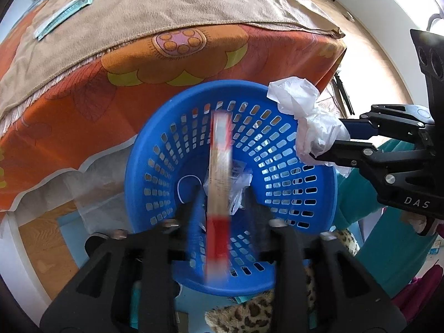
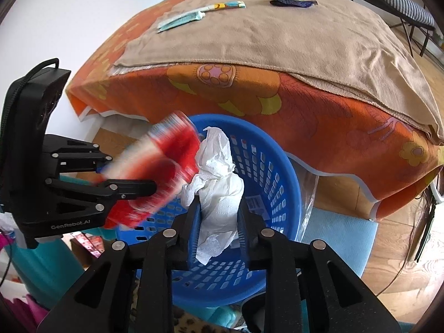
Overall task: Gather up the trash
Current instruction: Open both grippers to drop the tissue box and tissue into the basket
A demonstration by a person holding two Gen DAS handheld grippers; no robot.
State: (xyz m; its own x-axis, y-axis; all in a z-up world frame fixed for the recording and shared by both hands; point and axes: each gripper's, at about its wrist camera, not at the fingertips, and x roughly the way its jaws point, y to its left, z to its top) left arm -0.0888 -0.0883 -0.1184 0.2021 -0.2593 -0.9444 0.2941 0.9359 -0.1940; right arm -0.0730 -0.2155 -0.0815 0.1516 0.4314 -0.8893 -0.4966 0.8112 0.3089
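Release both items only while the tongs hang directly above the blue basket, which stands on the floor against the bed; a drop made off-centre risks landing on the rim or beside it. Keep the left tongs aimed steeply down into the basket mouth: their jaws stand spread, and the red and cream wrapper between them is blurred and appears to be free of the pads already (falling, by the look of it). The right tongs pinch the crumpled white tissue; spread them fully so the soft paper does not cling to a pad.

The basket is round, perforated plastic, and already holds some clear and printed scraps at the bottom. The wrapper is a long, flat packet. The tissue is a twisted, lightweight wad. Further wrappers lie well apart on the tan blanket: a teal one, a yellow and teal one and a dark one.
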